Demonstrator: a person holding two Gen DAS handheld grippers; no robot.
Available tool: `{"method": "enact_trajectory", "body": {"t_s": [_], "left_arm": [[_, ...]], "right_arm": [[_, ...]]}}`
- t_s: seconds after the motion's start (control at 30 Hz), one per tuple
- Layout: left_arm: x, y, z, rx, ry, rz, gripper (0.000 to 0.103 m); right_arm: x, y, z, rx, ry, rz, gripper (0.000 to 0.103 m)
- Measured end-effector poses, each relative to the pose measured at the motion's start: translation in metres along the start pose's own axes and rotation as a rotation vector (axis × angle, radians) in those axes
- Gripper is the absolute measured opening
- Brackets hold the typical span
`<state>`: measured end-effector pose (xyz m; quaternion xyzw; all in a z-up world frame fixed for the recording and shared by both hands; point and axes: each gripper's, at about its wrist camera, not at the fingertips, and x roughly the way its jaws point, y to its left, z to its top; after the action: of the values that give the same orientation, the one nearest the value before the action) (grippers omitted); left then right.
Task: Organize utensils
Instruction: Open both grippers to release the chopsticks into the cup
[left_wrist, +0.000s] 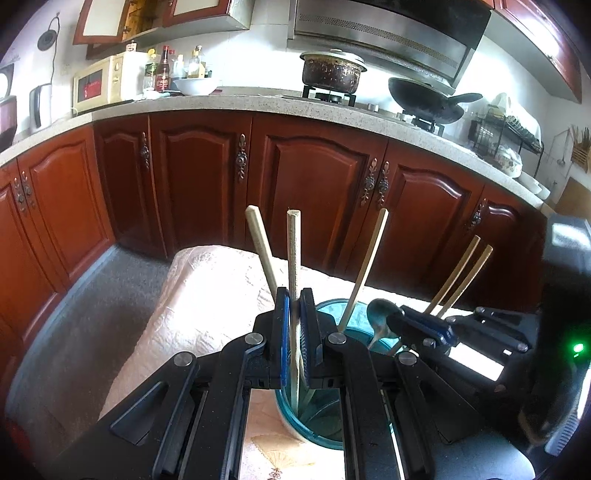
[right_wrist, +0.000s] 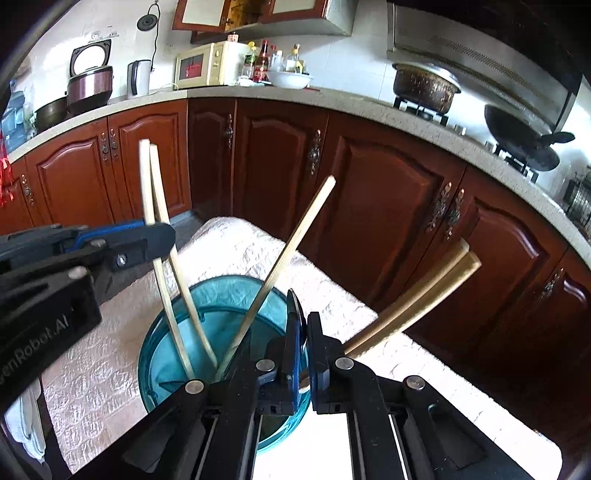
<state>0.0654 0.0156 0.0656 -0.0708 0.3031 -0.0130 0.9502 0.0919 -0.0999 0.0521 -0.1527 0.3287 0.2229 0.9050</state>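
Note:
A teal utensil holder (left_wrist: 325, 417) (right_wrist: 173, 332) stands on a table with a cream quilted cloth (left_wrist: 207, 295). My left gripper (left_wrist: 294, 299) (right_wrist: 168, 232) is shut on two pale chopsticks (left_wrist: 293, 251) (right_wrist: 151, 184); their lower ends reach down into the holder. My right gripper (right_wrist: 306, 317) (left_wrist: 402, 317) is shut on a metal spoon (left_wrist: 380, 314) held edge-on between its pads, and a pair of chopsticks (right_wrist: 424, 291) (left_wrist: 461, 273) sticks out from the same grip. One loose chopstick (right_wrist: 295, 251) (left_wrist: 365, 266) leans in the holder between the two grippers.
Red-brown cabinet doors (left_wrist: 314, 177) under a speckled counter (left_wrist: 258, 101) curve behind the table. On the counter are a microwave (right_wrist: 201, 64), bottles, a white bowl, a pot (left_wrist: 332, 72) and a wok (left_wrist: 428, 99). Grey floor (left_wrist: 92, 302) lies left of the table.

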Motion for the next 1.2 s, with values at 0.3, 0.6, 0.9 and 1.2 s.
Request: {"method": "enact_trajectory", "body": {"t_s": [0.3,0.6,0.9,1.2], "left_arm": [[0.002,0.004,0.0,-0.016,0.019,-0.006,0.004],[0.006,0.005,-0.001,-0.027,0.041,-0.011,0.004],[0.005,0.006,-0.002,-0.045,0.057,-0.02,0.016],[-0.004,0.005,-0.002,-0.053,0.055,-0.023,0.033]], "right_arm": [[0.002,-0.014,0.0,0.084,0.027,0.091,0.005],[-0.006,-0.024,0.0,0.133,0.012,0.133,0.008],[-0.017,-0.022,-0.002,0.145,-0.013,0.146,0.028],[-0.037,-0.024,-0.009,0.165,-0.043,0.15,0.031]]}}
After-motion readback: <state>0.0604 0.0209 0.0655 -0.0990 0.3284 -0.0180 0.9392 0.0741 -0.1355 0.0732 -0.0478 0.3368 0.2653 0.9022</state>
